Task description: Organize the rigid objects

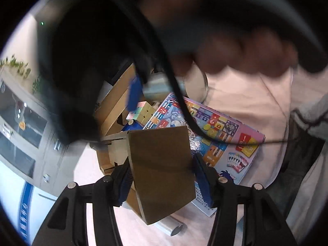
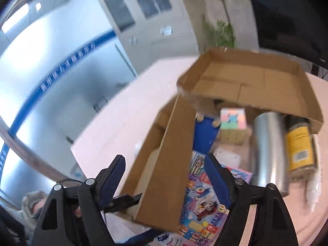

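My left gripper (image 1: 162, 180) is shut on a brown cardboard flap (image 1: 162, 164) of the open cardboard box (image 2: 256, 82) and holds it up. My right gripper (image 2: 166, 180) is open above the box's near flap (image 2: 170, 160), touching nothing. Inside and beside the box lie a colourful board-game box (image 1: 221, 135), also in the right wrist view (image 2: 203, 209), a pastel puzzle cube (image 2: 233, 119), a silver can (image 2: 270, 149), a yellow-labelled jar (image 2: 299, 145) and a blue object (image 2: 205, 135). The right hand and gripper body fill the top of the left wrist view, blurred.
The pink tabletop (image 2: 127, 106) carries the box. A white plastic item (image 2: 313, 186) lies right of the jar. A silver cylinder (image 1: 172, 225) lies on the table under the held flap. Grey cabinets (image 2: 143, 16) and plants (image 2: 221, 30) stand behind.
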Demonstrator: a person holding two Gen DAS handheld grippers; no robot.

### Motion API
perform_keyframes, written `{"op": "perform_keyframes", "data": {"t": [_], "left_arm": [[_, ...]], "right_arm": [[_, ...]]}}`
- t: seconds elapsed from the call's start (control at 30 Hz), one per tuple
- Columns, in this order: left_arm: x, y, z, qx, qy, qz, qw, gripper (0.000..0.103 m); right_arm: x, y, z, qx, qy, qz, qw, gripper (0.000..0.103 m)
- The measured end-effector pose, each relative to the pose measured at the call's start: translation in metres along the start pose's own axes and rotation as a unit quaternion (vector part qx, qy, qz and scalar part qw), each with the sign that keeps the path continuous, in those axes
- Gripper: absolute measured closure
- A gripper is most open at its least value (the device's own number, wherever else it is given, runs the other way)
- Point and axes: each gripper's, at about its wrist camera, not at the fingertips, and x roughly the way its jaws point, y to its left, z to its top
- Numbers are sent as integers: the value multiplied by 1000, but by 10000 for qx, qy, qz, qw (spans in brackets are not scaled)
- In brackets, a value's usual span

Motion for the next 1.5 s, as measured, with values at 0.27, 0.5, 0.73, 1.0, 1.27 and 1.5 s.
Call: {"op": "perform_keyframes", "data": {"t": [0.27, 0.5, 0.73, 1.0, 1.27, 1.5], "left_arm": [[-22, 98, -41, -2757, -570, -1115, 9530, 21], [42, 148, -94, -4992, 216, -2128, 8397, 57], [39, 157, -100, -5414, 102, -1984, 8169, 80], [34, 241, -37, -4805, -378, -1461, 8639, 82], [138, 350, 27, -4507, -97, -1623, 8778, 84], [250, 366, 15, -4714, 767, -1858, 8587, 89]], "right_arm": [[24, -10, -31, 313, 293, -39, 9991, 80], [18, -9, -37, 578, 172, -72, 9982, 82], [14, -7, -36, 696, -32, -169, 9974, 87], [-20, 1, 30, 666, -912, -167, 9935, 87], [6, -53, 174, 1199, -1050, -264, 9869, 87], [100, -103, 221, 1961, -209, -255, 9800, 86]]}}
